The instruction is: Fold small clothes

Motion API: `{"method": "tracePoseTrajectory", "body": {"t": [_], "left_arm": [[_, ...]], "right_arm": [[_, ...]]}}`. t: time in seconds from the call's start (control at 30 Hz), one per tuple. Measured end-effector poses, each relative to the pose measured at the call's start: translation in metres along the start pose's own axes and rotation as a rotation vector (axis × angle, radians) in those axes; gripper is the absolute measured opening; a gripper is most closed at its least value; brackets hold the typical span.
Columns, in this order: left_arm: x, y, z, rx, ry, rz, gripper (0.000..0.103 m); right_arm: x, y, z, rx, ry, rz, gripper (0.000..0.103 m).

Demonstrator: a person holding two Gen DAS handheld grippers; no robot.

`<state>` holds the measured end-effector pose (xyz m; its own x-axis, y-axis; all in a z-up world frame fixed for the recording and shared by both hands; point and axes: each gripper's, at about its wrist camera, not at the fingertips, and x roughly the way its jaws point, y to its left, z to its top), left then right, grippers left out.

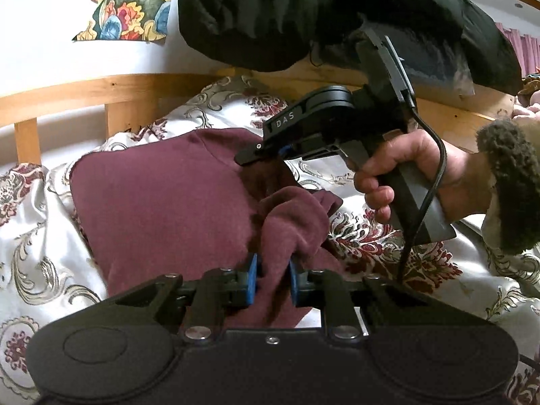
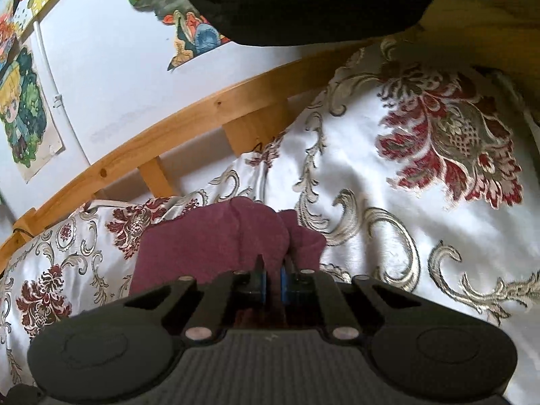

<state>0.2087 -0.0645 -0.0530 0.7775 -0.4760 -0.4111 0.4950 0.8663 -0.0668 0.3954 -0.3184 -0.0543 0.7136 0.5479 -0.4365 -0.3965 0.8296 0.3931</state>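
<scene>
Gripping a bunched fold of the maroon garment, the left gripper had its blue pads nearly together, with a thick ridge of cloth pinched between them. The right gripper was closed almost fully too, its blue pads clamped on a raised hump at the garment's edge.

In the left wrist view the garment lay mostly flat on the floral bedspread, its long axis running from the near pinched corner away toward the wooden bed rail, with a straight far edge and a left edge that slanted down toward the camera. Its right side was rumpled where both tools gathered it. The right gripper appeared there from the side, held in the person's right hand, its tip touching the cloth near the far right edge.

Open bedspread spread wide to the right of the garment in the right wrist view, and a narrower band showed to the left. The rail bounded the far side, with the white wall and its cartoon posters behind.

Only the left view showed the hand, the tool's black cable and the fleece cuff; only the right view showed the several wall posters. A dark sleeve hung across the top of both.
</scene>
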Motion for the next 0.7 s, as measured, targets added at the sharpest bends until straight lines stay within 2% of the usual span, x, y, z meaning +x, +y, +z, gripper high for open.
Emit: {"method": "tracePoseTrajectory", "body": {"t": [0.13,0.17,0.23,0.27,0.3,0.33,0.4,0.5,0.6,0.7], "left_arm": [[0.001,0.004,-0.001,-0.022,0.015,-0.012,0.026],[0.0,0.005,-0.001,-0.033,0.018,-0.014,0.029],[-0.002,0.008,0.001,-0.052,0.024,-0.024,0.054],[-0.004,0.009,0.002,-0.06,0.021,-0.027,0.061],[-0.007,0.01,0.003,-0.068,0.011,-0.028,0.073],[-0.011,0.011,0.003,-0.076,-0.003,-0.028,0.081],[-0.021,0.014,0.003,-0.103,-0.037,-0.031,0.088],[-0.035,0.023,0.004,-0.183,-0.099,-0.024,0.102],[-0.041,0.036,0.007,-0.277,-0.129,0.015,0.102],[-0.041,0.052,0.008,-0.38,-0.113,0.063,0.102]], "right_arm": [[0.002,-0.006,-0.005,0.024,0.007,-0.005,0.013],[0.002,-0.008,-0.006,0.038,0.01,-0.009,0.022],[-0.001,-0.009,-0.009,0.051,0.01,-0.033,0.033],[-0.003,-0.009,-0.012,0.051,0.007,-0.041,0.041],[-0.007,-0.009,-0.015,0.05,0.004,-0.051,0.049],[-0.01,-0.01,-0.017,0.05,0.003,-0.066,0.053],[-0.022,-0.011,-0.025,0.064,-0.007,-0.095,0.065],[-0.041,-0.009,-0.037,0.101,-0.02,-0.127,0.075],[-0.061,0.001,-0.049,0.094,-0.042,-0.131,0.087],[-0.071,0.013,-0.054,0.061,-0.025,-0.117,0.088]]}}
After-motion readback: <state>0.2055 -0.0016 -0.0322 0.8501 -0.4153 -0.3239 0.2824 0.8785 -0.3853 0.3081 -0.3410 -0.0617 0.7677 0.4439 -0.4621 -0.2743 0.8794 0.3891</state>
